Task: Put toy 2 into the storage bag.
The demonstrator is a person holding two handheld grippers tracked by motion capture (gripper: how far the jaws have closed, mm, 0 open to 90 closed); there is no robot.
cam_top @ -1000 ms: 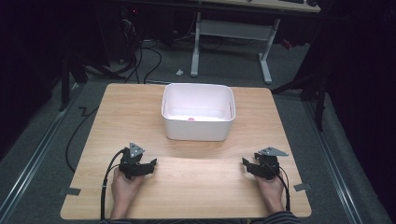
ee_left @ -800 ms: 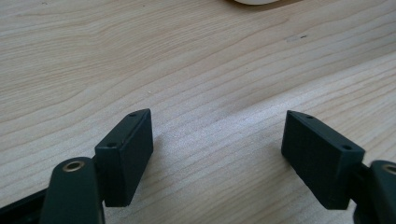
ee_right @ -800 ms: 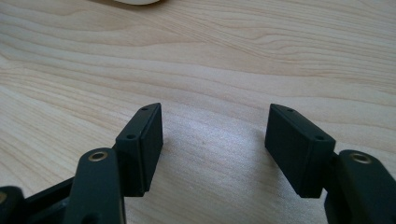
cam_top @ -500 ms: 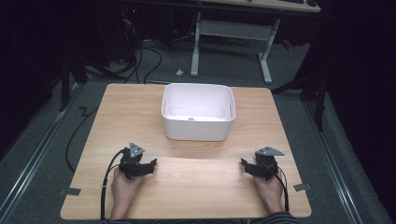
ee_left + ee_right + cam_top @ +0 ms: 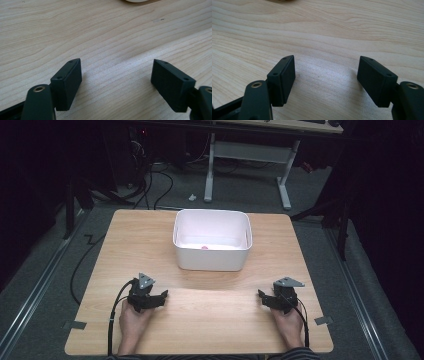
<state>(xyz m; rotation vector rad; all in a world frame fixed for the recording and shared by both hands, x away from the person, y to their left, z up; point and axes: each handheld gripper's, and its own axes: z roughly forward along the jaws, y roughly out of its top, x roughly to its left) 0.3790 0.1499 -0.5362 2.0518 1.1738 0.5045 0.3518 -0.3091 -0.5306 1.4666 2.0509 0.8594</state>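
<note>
A white rectangular tub (image 5: 212, 240) stands at the far middle of the wooden table (image 5: 200, 320), with a small pink thing (image 5: 204, 248) on its floor. My left gripper (image 5: 161, 297) rests low at the near left, held by a hand, its jaws wide apart over bare wood. In the left gripper view the left gripper (image 5: 116, 75) has nothing between its black pads (image 5: 68, 80). My right gripper (image 5: 262, 297) sits at the near right, likewise held by a hand. The right gripper (image 5: 325, 72) is open over bare wood too. Both stand well short of the tub.
A grey desk frame (image 5: 247, 155) and cables (image 5: 155, 185) lie on the floor beyond the table. Bits of tape (image 5: 75, 324) mark the table's near corners. Bare wood lies between the two grippers and in front of the tub.
</note>
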